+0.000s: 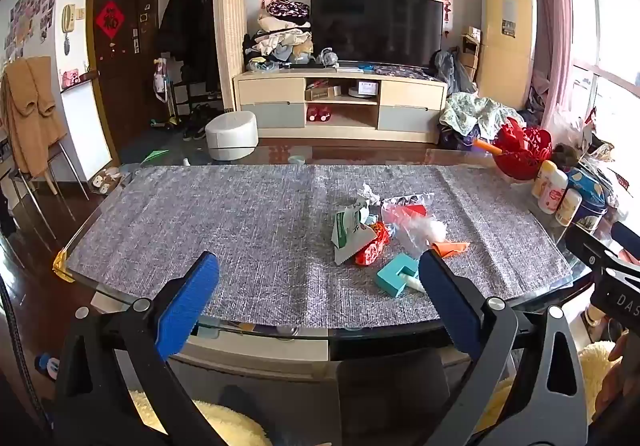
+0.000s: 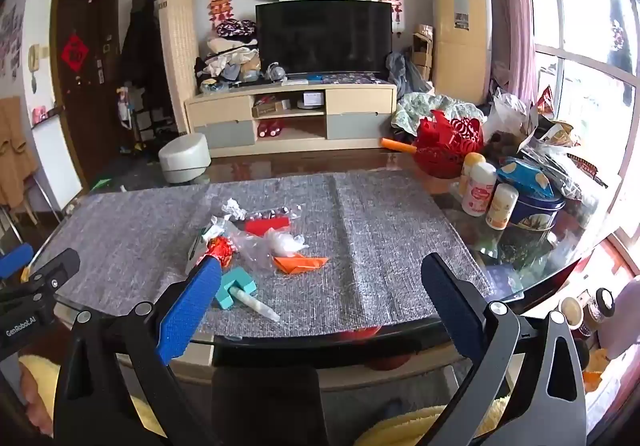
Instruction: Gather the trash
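Both grippers hang at the near table edge with jaws spread wide and nothing between them. The left gripper (image 1: 318, 266) fills the bottom of its frame; the right gripper (image 2: 320, 266) does the same in its own.

The trash (image 1: 384, 234) lies in a loose heap right of centre in the left view and left of centre in the right view, on the grey mat (image 1: 240, 226) that covers the glass table (image 1: 100, 288). In it: one teal block (image 2: 235, 286) with one white tube (image 2: 258, 304) touching it, nearest the jaws; one orange paper (image 2: 300, 264); one red foil wrapper (image 2: 220, 252); one clear bag (image 2: 276, 242) with something white inside; one red card (image 2: 266, 226); one green-and-white packet (image 1: 350, 232); one crumpled white paper (image 2: 234, 207).

At the right edge of the table stand three white bottles (image 2: 478, 189), close together, beside one blue tin (image 2: 534, 213) with a blue packet (image 2: 524, 173) on top. Behind them sits one red basket (image 2: 444, 149); its contents cannot be made out.
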Available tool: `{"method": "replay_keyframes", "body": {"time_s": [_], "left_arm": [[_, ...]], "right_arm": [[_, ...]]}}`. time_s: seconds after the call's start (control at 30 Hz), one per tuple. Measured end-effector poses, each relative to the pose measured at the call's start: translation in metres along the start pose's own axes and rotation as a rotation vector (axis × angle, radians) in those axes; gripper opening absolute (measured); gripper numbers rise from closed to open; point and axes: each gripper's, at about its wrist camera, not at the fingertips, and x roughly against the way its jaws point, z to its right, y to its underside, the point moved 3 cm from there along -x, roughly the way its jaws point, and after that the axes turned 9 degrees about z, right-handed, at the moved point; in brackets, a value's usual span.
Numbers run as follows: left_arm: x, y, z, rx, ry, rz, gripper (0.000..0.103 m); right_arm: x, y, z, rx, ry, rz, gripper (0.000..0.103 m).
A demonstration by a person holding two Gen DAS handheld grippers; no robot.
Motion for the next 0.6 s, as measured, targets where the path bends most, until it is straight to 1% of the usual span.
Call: {"method": "replay_keyframes", "body": {"time_s": [0.27, 0.6], "left_arm": [[-0.0003, -0.005, 0.001, 0.007, -0.002, 0.004, 0.095], [0.0044, -0.01, 0.0038, 0.019, 0.006, 0.015, 0.095]], "right_arm": [[0.0014, -0.0045, -0.0014, 0.001, -0.002, 0.002, 0.1], [0.0049, -0.0077, -0.0018, -0.007, 0.004, 0.028, 0.1]]}}
